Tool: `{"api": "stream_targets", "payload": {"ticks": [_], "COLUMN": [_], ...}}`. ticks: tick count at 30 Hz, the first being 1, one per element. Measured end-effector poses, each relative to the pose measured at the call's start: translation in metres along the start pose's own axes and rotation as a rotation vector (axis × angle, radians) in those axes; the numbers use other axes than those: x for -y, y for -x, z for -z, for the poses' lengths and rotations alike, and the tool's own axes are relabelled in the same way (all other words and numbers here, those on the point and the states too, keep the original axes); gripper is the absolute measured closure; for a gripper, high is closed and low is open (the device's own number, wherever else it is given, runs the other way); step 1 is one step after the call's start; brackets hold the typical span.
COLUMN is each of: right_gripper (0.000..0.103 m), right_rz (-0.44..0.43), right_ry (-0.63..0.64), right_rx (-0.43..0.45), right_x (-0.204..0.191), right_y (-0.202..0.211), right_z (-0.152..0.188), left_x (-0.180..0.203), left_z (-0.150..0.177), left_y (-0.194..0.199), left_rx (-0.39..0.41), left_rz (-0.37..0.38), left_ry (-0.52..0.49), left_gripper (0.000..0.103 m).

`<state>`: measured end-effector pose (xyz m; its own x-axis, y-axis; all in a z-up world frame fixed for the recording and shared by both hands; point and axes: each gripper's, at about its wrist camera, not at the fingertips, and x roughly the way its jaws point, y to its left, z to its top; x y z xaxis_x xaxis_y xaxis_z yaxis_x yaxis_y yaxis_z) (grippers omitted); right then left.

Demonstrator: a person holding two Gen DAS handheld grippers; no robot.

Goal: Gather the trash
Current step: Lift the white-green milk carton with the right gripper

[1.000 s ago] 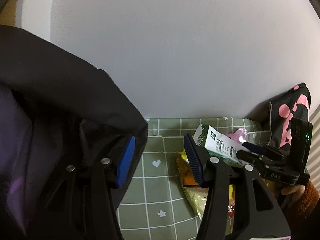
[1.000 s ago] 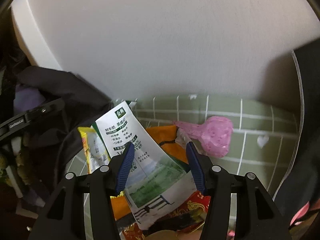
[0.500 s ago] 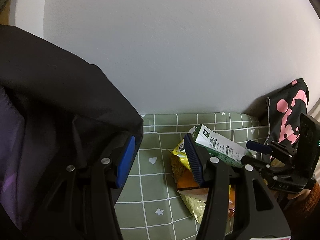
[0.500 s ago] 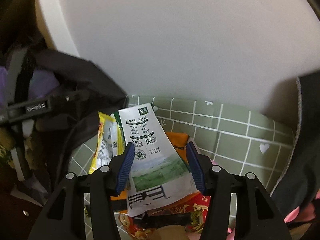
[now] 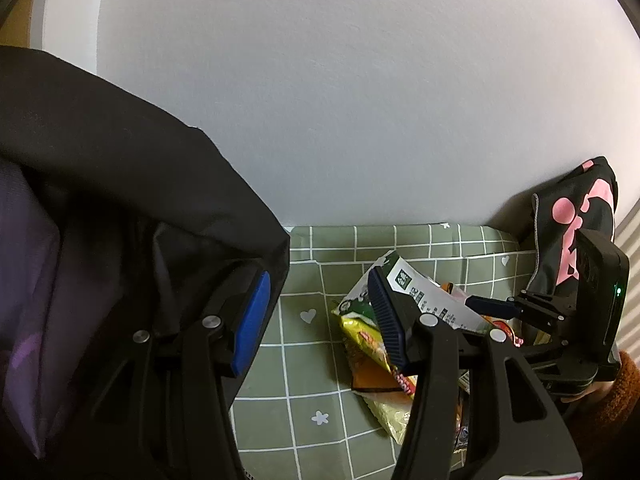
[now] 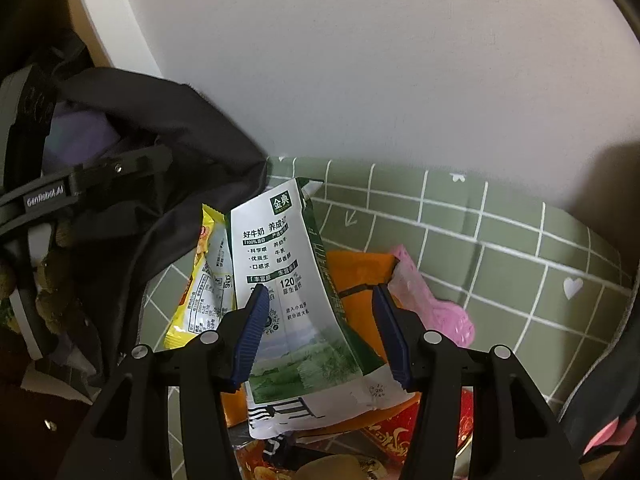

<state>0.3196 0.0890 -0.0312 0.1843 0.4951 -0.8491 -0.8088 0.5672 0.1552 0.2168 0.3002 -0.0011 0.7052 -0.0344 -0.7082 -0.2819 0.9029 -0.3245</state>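
So at this point the right claw (image 6: 320,287) was clamped on the milk pouch (image 6: 288,280), a white and green one with a meadow printed on the lower half. One blue pad pressed on the front, the other was at the folded green edge, and the pouch stuck up out of the claw at a tilt. It sat just to the right of the black bag (image 5: 140,184), close to the bag's rim but not inside it.

The left claw (image 5: 316,292) was open with nothing pinched. The finger on the bag side was tucked right against the rim, with the fabric draped over it. The other finger stood free on the side away from the bag, and bare counter (image 5: 304,360) showed in the gap. The counter had a green cover with a white grid and little hearts.

The rest of the trash lay in a heap on the counter to the right of the bag, under and behind the pouch:
- a yellow wrapper (image 6: 208,280), nearest the bag, almost touching its side
- an orange wrapper (image 6: 356,276), further from the bag
- a pink wrapper (image 6: 432,312), further out again
- a red packet (image 6: 400,432) low in the heap

The inside of the bag looked purplish, and I couldn't tell what was in there. Well off to the right of the bag, a black cloth with pink shapes (image 5: 576,216) leaned on the white wall (image 5: 360,100). A rust-coloured sleeve (image 5: 612,400) showed behind the right claw.
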Motion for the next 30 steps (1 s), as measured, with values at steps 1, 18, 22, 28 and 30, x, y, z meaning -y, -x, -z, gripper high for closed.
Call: {"api": "stream_targets", "payload": {"ticks": [1, 18, 22, 28, 30], "right_gripper": [0.053, 0.051, 0.051, 0.047, 0.047], "right_rz": [0.006, 0.008, 0.029, 0.046, 0.068], "right_ry": [-0.001, -0.096, -0.064, -0.091, -0.072], "right_rx": [0.003, 0.032, -0.022, -0.034, -0.028], "right_x": [0.000, 0.001, -0.015, -0.024, -0.031], "right_y": [0.002, 0.034, 0.014, -0.007, -0.007], "right_z": [0.002, 0.013, 0.013, 0.012, 0.009], "left_x": [0.001, 0.012, 0.011, 0.006, 0.006], "left_z": [0.000, 0.007, 0.006, 0.011, 0.012], "left_y": [0.000, 0.010, 0.012, 0.008, 0.006], "left_rx": [-0.001, 0.006, 0.009, -0.009, -0.016], "left_rz": [0.002, 0.030, 0.032, 0.019, 0.015], "left_ry": [-0.005, -0.029, -0.027, -0.016, -0.021], "left_gripper": [0.055, 0.054, 0.054, 0.054, 0.054]}}
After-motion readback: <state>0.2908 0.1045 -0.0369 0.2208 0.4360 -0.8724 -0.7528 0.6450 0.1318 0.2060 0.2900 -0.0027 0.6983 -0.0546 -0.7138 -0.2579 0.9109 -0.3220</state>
